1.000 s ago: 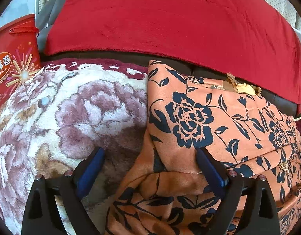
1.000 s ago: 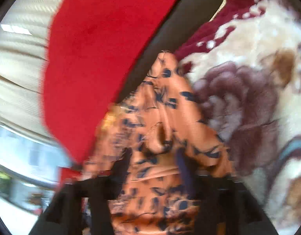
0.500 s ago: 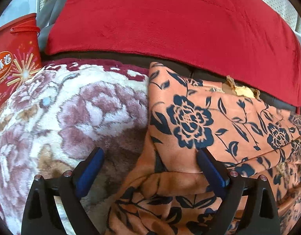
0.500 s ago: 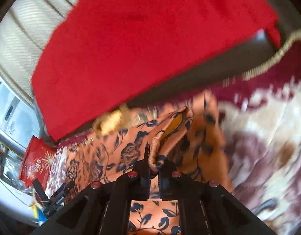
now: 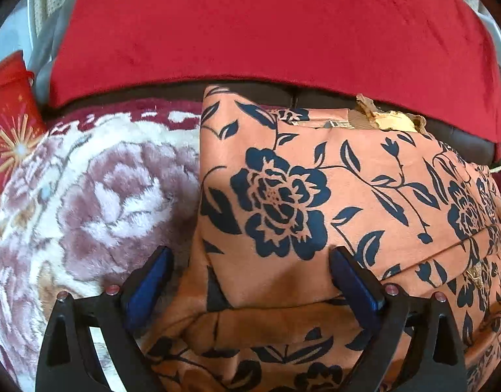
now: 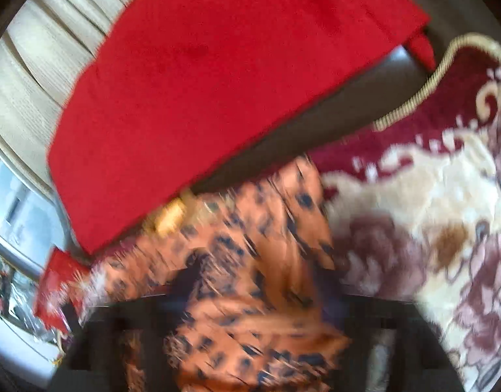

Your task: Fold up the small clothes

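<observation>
An orange garment with a dark blue flower print [image 5: 315, 196] lies folded on a plush floral blanket [image 5: 103, 189]. My left gripper [image 5: 250, 261] hovers low over the garment's near left corner. It is open, and its blue pads [image 5: 152, 281] stand wide apart with the garment's left edge between them, untouched. The right wrist view is blurred by motion. There my right gripper [image 6: 257, 284] is over the same garment [image 6: 250, 238] with its jaws opening. Its dark fingers [image 6: 188, 277] stand wide, the cloth lies loose below and between them, and nothing is pinched.
A red throw [image 5: 266, 23] covers the dark sofa back [image 5: 250, 88] behind the garment. A red printed snack bag [image 5: 8, 121] stands at the far left. A gold-corded blanket edge [image 6: 413, 98], pale curtains [image 6: 38, 58] and a window [image 6: 8, 196] show in the right wrist view.
Half a second ago my right gripper was shut on a raised fold of the orange garment. Now its jaws are wide and the fold has dropped. The left gripper has shifted slightly sideways.
</observation>
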`<control>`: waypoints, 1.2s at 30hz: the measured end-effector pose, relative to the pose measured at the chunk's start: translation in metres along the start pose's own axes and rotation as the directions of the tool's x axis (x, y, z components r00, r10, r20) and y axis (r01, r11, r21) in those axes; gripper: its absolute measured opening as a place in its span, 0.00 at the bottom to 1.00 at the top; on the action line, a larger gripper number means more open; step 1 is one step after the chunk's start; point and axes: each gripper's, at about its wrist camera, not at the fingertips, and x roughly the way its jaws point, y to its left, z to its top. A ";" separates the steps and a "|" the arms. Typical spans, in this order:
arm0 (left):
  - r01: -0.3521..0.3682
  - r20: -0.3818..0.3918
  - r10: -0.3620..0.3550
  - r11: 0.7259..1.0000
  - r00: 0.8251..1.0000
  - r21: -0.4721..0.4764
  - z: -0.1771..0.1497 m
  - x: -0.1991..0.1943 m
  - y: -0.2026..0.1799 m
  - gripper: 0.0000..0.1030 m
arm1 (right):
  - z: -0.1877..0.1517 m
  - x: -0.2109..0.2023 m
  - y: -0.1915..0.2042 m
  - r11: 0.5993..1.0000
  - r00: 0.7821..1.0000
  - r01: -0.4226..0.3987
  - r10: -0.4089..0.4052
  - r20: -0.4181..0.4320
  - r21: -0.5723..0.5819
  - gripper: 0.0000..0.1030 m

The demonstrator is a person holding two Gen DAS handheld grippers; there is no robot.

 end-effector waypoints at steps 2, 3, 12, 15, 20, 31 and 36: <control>-0.001 -0.006 0.001 1.000 1.000 0.000 0.002 -0.001 -0.001 0.95 | 0.011 0.006 0.012 0.995 0.996 -0.094 0.094 0.010 -0.023 0.90; 0.008 0.011 -0.008 1.000 1.000 -0.012 0.003 -0.007 0.001 0.95 | 0.020 0.017 0.016 0.987 0.987 -0.160 0.159 -0.030 -0.017 0.90; -0.007 -0.018 0.005 0.991 1.000 -0.133 0.014 -0.005 0.035 0.95 | 0.031 0.072 -0.025 0.960 0.956 -0.233 0.256 -0.144 0.155 0.86; 0.075 0.033 -0.069 0.973 0.997 -0.219 0.010 -0.040 0.058 0.95 | 0.031 0.015 -0.015 0.976 0.971 -0.215 0.217 -0.103 0.030 0.86; 0.075 0.082 -0.058 0.972 0.995 -0.223 -0.024 -0.097 0.083 0.95 | -0.002 -0.094 -0.026 0.978 0.979 -0.201 0.199 -0.046 -0.060 0.87; 0.173 0.036 -0.169 0.952 0.985 -0.252 -0.183 -0.172 0.090 0.95 | -0.174 -0.160 -0.109 0.981 0.963 -0.185 0.193 -0.190 0.060 0.87; 0.168 0.008 -0.174 0.939 0.985 -0.301 -0.220 -0.174 0.084 0.95 | -0.208 -0.166 -0.120 0.969 0.953 -0.229 0.243 -0.182 0.092 0.87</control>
